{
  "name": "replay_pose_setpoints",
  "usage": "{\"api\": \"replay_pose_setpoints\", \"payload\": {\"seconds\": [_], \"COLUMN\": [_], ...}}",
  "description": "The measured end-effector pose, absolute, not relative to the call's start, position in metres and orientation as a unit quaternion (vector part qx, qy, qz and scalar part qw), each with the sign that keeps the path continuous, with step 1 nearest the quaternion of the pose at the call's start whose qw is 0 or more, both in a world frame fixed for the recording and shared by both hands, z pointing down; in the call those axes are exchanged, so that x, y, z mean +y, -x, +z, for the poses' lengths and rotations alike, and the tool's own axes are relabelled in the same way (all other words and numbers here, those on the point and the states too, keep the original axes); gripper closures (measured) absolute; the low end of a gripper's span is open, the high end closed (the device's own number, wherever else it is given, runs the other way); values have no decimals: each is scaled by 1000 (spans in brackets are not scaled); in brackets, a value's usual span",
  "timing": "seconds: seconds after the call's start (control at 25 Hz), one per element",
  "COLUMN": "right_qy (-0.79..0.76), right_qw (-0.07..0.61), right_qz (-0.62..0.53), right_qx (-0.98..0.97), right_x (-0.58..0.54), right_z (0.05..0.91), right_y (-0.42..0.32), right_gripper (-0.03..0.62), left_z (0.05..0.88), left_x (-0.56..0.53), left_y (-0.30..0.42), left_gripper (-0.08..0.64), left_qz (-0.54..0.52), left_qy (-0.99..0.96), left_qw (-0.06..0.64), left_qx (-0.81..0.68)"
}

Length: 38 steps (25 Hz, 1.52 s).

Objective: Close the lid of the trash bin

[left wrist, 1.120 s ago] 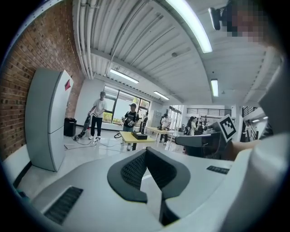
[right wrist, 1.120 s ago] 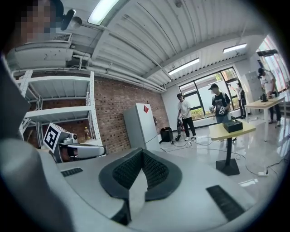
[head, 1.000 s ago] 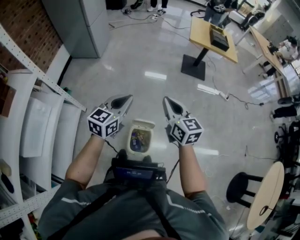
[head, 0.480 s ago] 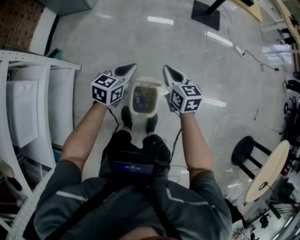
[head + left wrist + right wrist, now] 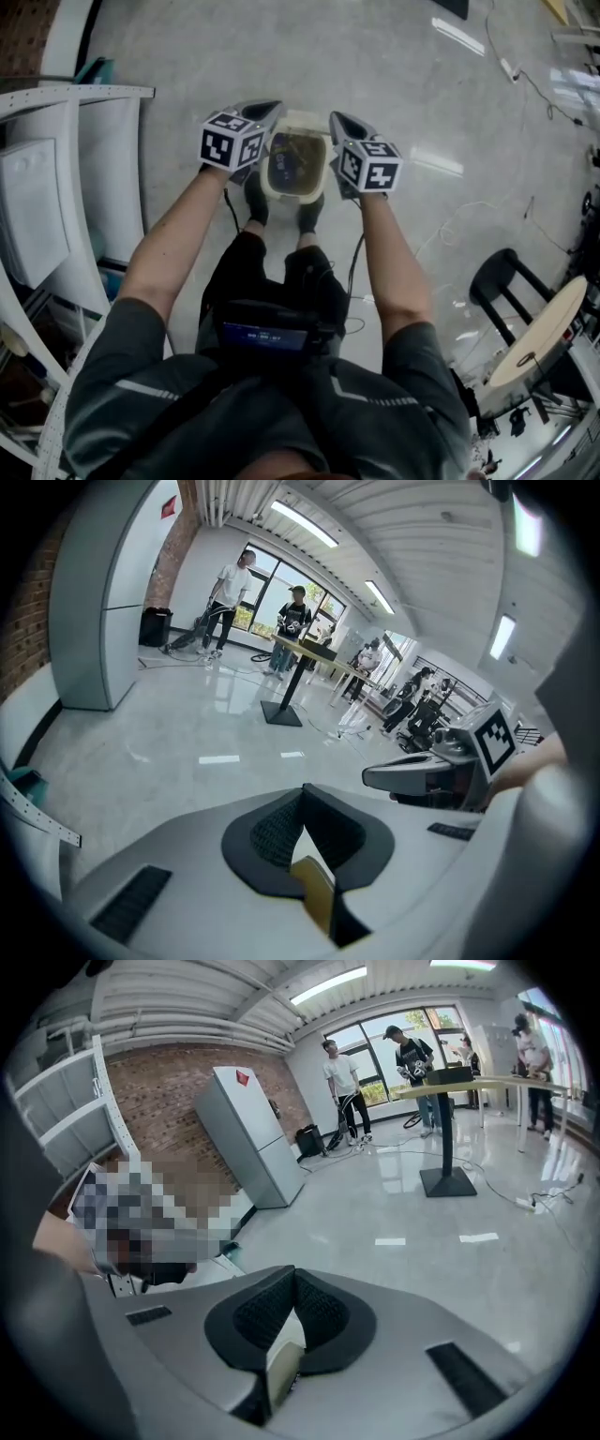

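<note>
A small cream trash bin [image 5: 296,192] stands on the floor just beyond the person's shoes, its lid [image 5: 300,119] tipped open at the far side and dark rubbish showing inside. My left gripper [image 5: 272,106] hovers beside the bin's left rim, and my right gripper [image 5: 335,117] beside its right rim. Neither touches the bin. In the left gripper view the left gripper [image 5: 302,791] has its jaws meeting at the tip with nothing held. The right gripper [image 5: 293,1272] looks the same in its own view. Neither gripper view shows the bin.
White shelving [image 5: 56,187] runs along the left. A black stool [image 5: 502,281] and a round wooden table [image 5: 539,347] stand at the right, with cables [image 5: 469,216] on the floor. Far off are several people, a pedestal table [image 5: 298,658] and a grey cabinet [image 5: 246,1138].
The bin has shifted up in the head view as it swung steeply down. Both grippers have come closer in and now flank the bin's rim. The lid stays open.
</note>
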State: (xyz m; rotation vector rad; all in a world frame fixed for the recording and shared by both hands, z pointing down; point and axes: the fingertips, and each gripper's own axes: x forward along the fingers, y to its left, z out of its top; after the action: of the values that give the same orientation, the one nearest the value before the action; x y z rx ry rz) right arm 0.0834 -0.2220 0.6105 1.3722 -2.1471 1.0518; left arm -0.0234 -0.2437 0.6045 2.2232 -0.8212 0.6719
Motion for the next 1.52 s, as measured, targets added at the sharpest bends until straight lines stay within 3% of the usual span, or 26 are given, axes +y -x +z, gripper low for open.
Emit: {"api": "replay_pose_setpoints", "payload": {"seconds": [0.72,1.52], "right_qy": [-486,-452], "right_qw": [209,299], "right_qz": [440,489], "right_qx": [-726,-683], "right_x": [-210,-61], "right_z": [676,731], "right_y": [-76,-62], "right_gripper": [581,581], "left_z": [670,732], "left_x": [-215,-73], "left_y": [6,29], "left_gripper": [561,561], "left_qz": [333,408], "left_qy": [-830,-789], "left_qw": [362,394], "left_qx": [-264,-237]}}
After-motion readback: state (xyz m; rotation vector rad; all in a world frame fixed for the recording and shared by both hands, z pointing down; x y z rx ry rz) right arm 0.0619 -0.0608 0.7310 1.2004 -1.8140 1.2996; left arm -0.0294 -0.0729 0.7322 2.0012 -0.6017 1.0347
